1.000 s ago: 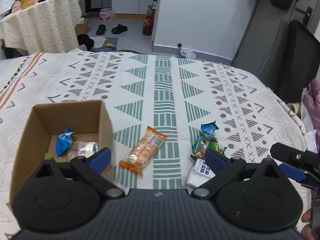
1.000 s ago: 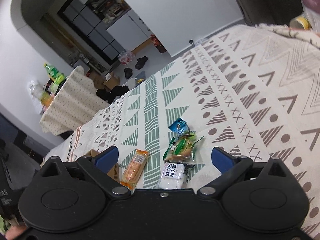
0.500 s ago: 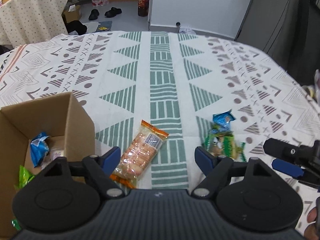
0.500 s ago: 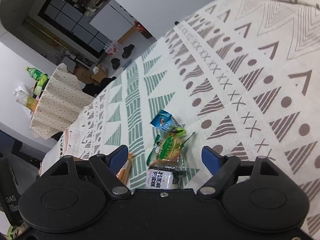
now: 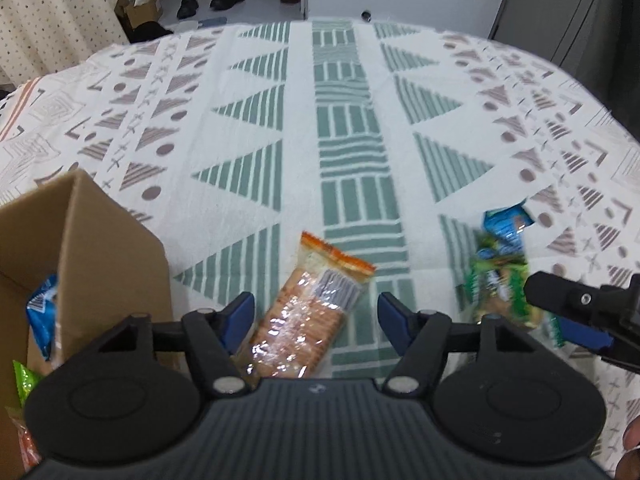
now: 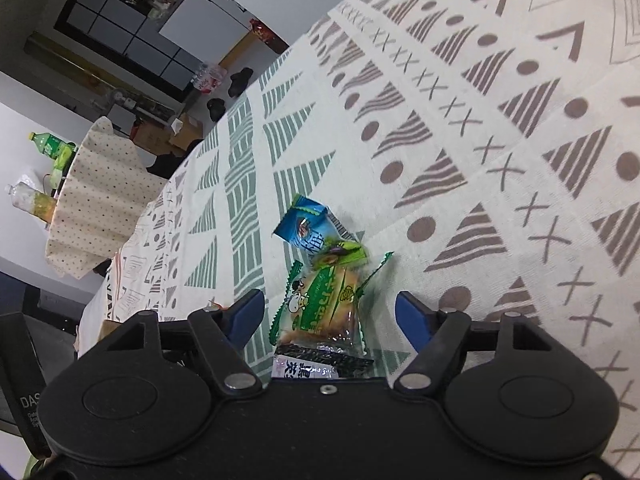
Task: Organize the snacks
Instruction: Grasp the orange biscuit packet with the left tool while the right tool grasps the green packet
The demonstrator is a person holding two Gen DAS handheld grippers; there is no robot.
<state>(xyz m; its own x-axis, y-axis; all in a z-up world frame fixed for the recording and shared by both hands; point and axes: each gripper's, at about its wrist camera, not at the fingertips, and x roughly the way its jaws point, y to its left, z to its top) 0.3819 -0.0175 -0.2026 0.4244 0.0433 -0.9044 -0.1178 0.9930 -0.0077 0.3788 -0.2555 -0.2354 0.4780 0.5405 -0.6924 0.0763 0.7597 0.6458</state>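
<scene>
My left gripper (image 5: 316,316) is open, its blue pads on either side of an orange cracker packet (image 5: 308,312) lying on the patterned cloth. A cardboard box (image 5: 100,256) stands at the left with a blue snack (image 5: 40,316) and green packets inside. My right gripper (image 6: 330,320) is open over a green biscuit packet (image 6: 328,304), with a white-and-black packet (image 6: 308,368) just under it and a blue packet (image 6: 304,228) beyond. The right gripper's finger also shows in the left wrist view (image 5: 568,300) by the green packet (image 5: 500,280).
The patterned tablecloth (image 5: 340,120) covers a wide table. Beyond it stand a dotted-cloth side table (image 6: 96,200) with bottles, shoes on the floor (image 5: 224,0) and a white wall.
Both grippers have moved forward and down. The left now brackets the orange cracker packet; the right has closed in on the green biscuit packet. Both jaws have narrowed somewhat.
</scene>
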